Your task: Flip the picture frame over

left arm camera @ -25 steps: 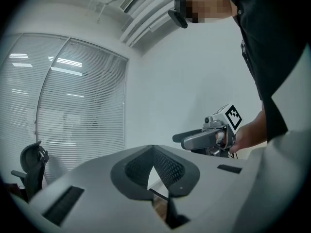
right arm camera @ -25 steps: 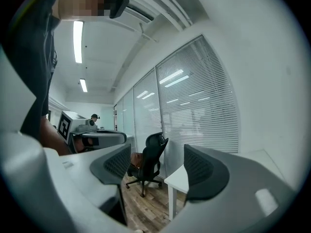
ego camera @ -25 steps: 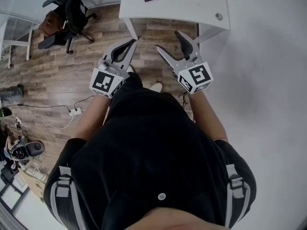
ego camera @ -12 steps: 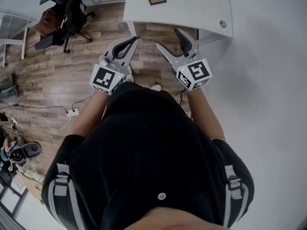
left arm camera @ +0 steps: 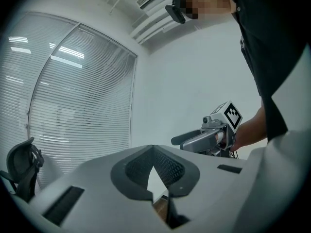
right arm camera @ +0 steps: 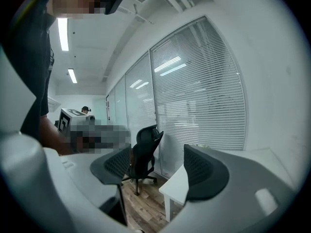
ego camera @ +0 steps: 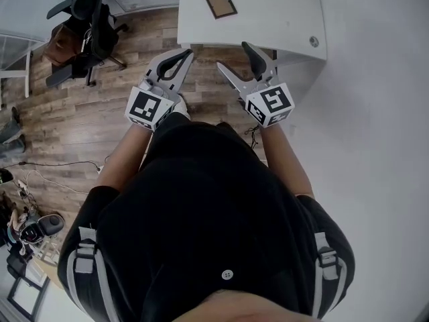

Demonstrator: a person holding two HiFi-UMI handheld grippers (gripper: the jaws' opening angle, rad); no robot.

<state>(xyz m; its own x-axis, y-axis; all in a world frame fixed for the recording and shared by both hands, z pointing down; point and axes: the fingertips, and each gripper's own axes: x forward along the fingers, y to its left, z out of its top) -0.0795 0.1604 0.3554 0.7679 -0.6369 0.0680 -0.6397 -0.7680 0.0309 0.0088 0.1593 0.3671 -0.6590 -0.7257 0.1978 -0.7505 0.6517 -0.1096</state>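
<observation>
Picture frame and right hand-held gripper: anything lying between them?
Nothing. In the head view, only bare white table separates the picture frame from the right hand-held gripper, which is open just short of the table's near edge.

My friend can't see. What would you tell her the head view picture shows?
From above, a person in a black top holds two grey grippers over a wooden floor, the left gripper shut, the right gripper open. Ahead, a small brown picture frame lies flat on a white table; a black office chair stands at left.
</observation>
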